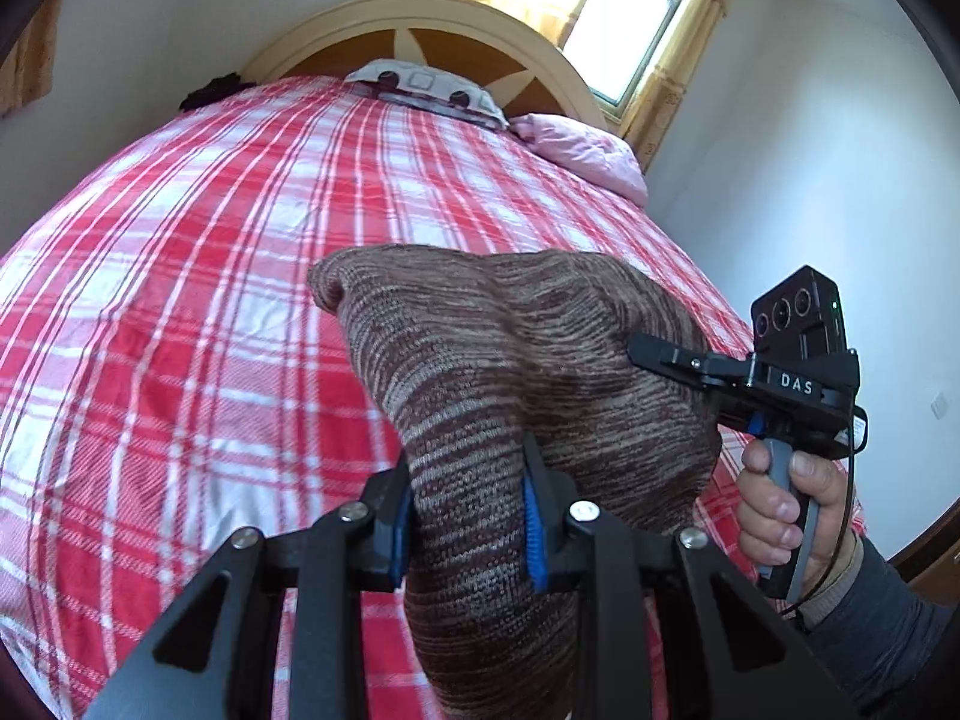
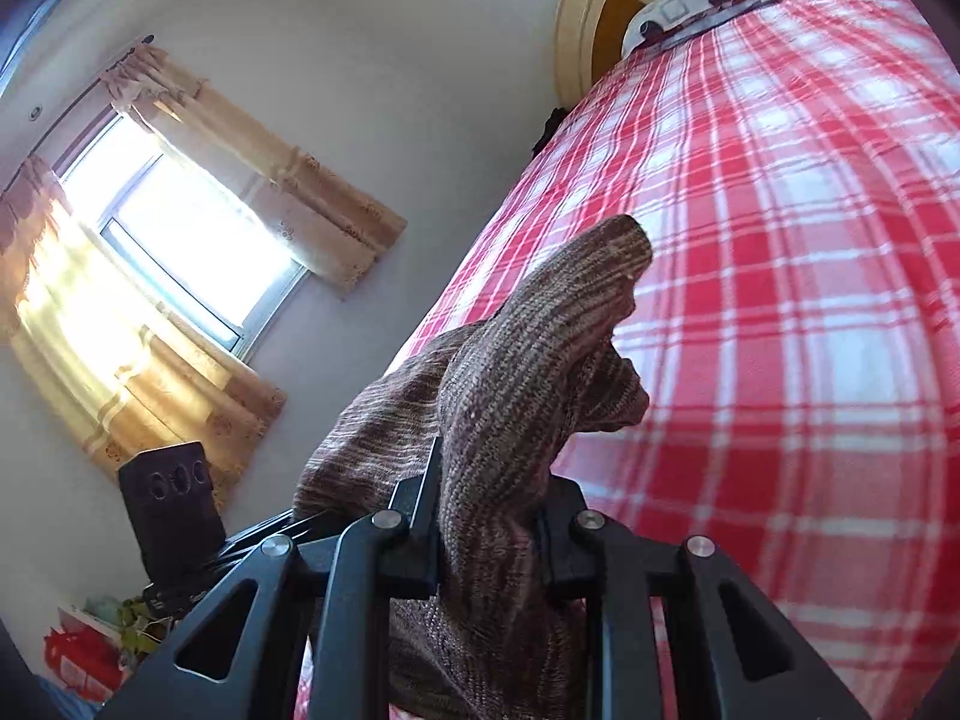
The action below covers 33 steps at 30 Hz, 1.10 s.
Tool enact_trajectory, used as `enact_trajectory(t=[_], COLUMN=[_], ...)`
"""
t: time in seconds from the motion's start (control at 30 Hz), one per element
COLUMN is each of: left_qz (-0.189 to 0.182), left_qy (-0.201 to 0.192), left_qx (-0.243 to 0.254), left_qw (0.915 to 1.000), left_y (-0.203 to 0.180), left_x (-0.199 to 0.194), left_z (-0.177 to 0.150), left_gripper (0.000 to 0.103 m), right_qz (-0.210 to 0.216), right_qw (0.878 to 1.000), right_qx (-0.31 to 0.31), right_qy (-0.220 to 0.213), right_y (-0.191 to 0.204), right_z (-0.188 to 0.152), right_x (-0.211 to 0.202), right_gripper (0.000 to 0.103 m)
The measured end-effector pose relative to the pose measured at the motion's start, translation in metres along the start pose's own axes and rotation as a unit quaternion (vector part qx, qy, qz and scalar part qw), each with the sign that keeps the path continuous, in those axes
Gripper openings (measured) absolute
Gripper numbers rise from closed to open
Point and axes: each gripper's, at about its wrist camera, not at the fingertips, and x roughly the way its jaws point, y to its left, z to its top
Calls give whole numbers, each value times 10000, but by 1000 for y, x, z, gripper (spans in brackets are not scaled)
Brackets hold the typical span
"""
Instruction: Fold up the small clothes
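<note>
Over the red-and-white checked bedspread (image 1: 180,312), left side: left gripper (image 1: 468,516), blue pads clamped on a bunched fold of brown striped knit garment (image 1: 510,348), cloth lifted clear of the bed. Rightward, same garment stretched across to right gripper (image 2: 489,516), likewise pinched on the knit, held by a hand (image 1: 786,504) on its grey grip. Far end: patterned pillow (image 1: 426,87), curved headboard (image 1: 336,36); far right, pink quilt (image 1: 588,150).

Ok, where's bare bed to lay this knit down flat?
The plaid bedspread is bare beyond the knit garment, up to the patterned pillow and pink pillow at the headboard. Crowded only there.
</note>
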Motion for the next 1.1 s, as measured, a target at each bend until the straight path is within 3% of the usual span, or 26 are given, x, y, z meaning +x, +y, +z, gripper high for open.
enact_trajectory(t=[0.23,0.4,0.5,0.53,0.6,0.63,0.8,0.9,1.0,1.03,1.07,1.1], left_qz=[117,105,138,135,181,170,-177,-90,33,38,1,-38], left_qy=[5,179,213,209,121,84,218,195,182,197,226,285], left_qx=[-405,-616,-919,-1011,-1200,-1299,-1625,-1364,-1115,-1128,-1143,-1147], left_qw=[9991,9979,9954,9946,9925,9913,9863,9904,9936,9934,9932,9930], left_y=[46,72,86,88,90,91,86,71,59,59,59,61], left_x=[-17,-5,6,5,-1,-5,-19,-23,-24,-24,-22,-21], left_z=[-19,-35,-45,-48,-53,-58,-90,-109,-115,-115,-113,-112], left_gripper=[30,30,39,45,57,61,61,61,55,47,30,23], right_qz=[59,-7,-134,-148,-252,-317,-469,-388,-385,-343,-275,-217], right_qw=[9993,9982,9964,9957,9944,9938,9915,9913,9905,9904,9897,9887], right_qx=[63,151,402,474,492,463,115,92,18,36,72,172], right_qy=[358,588,731,784,901,955,1208,1253,1318,1339,1403,1470], right_y=[18,14,1,-3,-4,-3,7,9,14,15,16,14], right_z=[-9,-18,-23,-24,-30,-35,-71,-92,-106,-107,-108,-110], right_x=[53,85,95,95,90,85,55,39,32,31,32,32], right_gripper=[23,23,27,31,53,54,54,54,53,38,25,17])
